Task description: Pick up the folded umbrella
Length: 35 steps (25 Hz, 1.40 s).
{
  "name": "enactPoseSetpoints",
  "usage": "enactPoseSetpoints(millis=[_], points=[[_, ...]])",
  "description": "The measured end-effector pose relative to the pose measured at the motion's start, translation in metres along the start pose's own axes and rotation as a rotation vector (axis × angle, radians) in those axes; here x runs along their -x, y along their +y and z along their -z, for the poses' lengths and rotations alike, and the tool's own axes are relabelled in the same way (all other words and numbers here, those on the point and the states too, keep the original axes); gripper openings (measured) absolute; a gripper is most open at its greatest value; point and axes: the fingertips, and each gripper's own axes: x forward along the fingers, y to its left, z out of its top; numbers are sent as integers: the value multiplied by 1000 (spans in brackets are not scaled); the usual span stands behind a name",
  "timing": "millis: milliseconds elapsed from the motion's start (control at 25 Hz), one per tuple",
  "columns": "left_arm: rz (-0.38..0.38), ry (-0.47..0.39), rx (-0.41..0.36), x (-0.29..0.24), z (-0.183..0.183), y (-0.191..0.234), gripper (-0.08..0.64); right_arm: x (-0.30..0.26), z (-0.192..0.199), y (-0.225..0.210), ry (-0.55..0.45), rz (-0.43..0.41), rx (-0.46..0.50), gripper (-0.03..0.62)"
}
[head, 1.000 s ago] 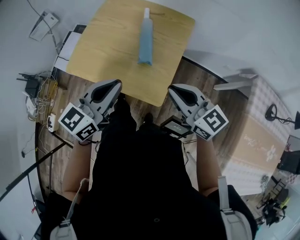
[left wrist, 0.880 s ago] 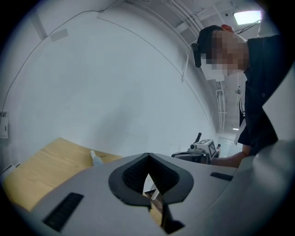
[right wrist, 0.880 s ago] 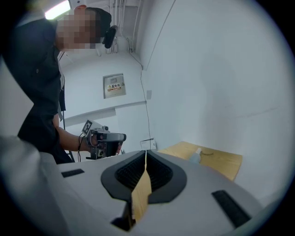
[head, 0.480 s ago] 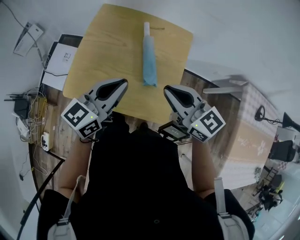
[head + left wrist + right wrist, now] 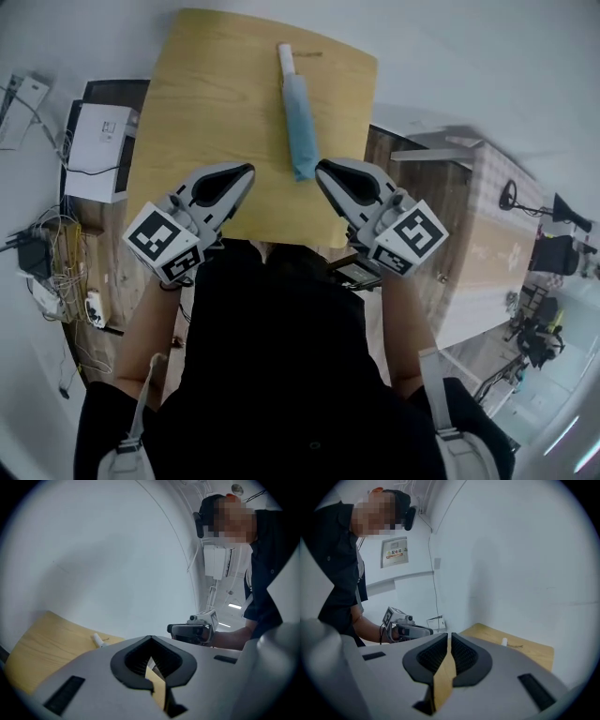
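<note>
Blue folded umbrella lay ungripped at twelve o'clock; left gripper, right gripper — jaws together, empty — approach stage judged, opening required next.

Matt pale wood-grain table, soft blue cloth folded umbrella, smooth white plastic handle

**Q:** What surrounds the light wooden desk?

**A:** A plain white wall behind it and dark plank floor beneath. A white box and tangled cables lie left of the desk, a long cloth-covered table right.
</note>
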Motion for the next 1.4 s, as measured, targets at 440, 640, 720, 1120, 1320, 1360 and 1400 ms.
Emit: enactPoseSetpoints(millis=[440, 640, 720, 1120, 1320, 1360, 1400], points=[[-43, 8, 16, -16, 4, 54, 11, 5, 28, -62, 52, 189, -144, 158], [-62, 18, 48, -20, 18, 48, 11, -5, 49, -93, 89, 212, -220, 219], [-71, 28, 60, -27, 25, 47, 11, -11, 58, -101, 124, 194, -250, 241], [-111, 3, 127, -41, 43, 66, 11, -52, 102, -126, 264, 157, -306, 296], [-127, 27, 107, -48, 50, 77, 11, -63, 124, -147, 300, 199, -398, 308], [-131, 30, 104, -49, 51, 80, 11, -65, 130, -151, 311, 205, -417, 310], [-135, 31, 104, -50, 52, 83, 11, -67, 136, -153, 325, 209, -431, 311]])
